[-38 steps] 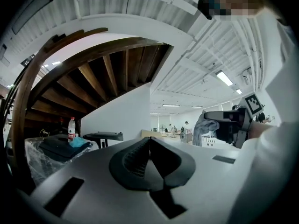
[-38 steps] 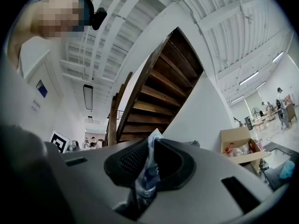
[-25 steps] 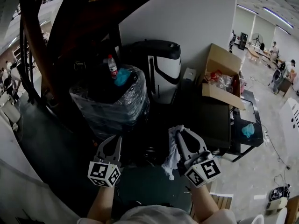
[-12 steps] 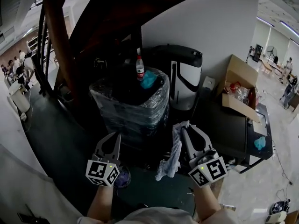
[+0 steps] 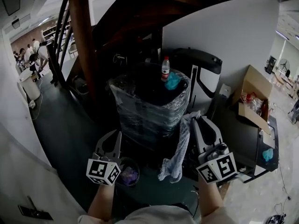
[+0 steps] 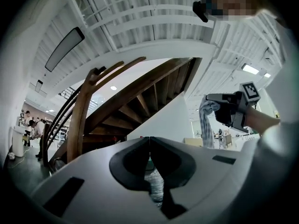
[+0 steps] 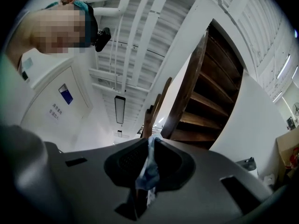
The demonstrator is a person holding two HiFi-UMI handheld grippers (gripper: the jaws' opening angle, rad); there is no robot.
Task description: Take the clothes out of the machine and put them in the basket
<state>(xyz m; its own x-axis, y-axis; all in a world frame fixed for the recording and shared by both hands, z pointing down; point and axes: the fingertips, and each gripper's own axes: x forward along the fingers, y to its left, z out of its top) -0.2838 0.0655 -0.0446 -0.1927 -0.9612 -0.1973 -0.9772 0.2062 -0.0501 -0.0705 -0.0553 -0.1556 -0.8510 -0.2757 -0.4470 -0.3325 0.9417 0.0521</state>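
Note:
A pale blue-grey cloth hangs from the tips of my right gripper, which is shut on its upper end. In the right gripper view the cloth sits pinched between the jaws. My left gripper is held to the left at about the same height. Its jaws are shut with nothing between them, as the left gripper view shows. That view also takes in the right gripper with the cloth dangling from it. A small round basket holding something purple stands on the floor just below and right of the left gripper.
A black bin wrapped in clear film stands straight ahead, with a bottle and a cyan item on top. Behind it is a black and white appliance. A wooden stair post rises at left. An open cardboard box sits far right.
Everything in view has slid to the right and both grippers have moved with it. The cloth now hangs longer from the right gripper. The small basket has come fully into view beside the left gripper.

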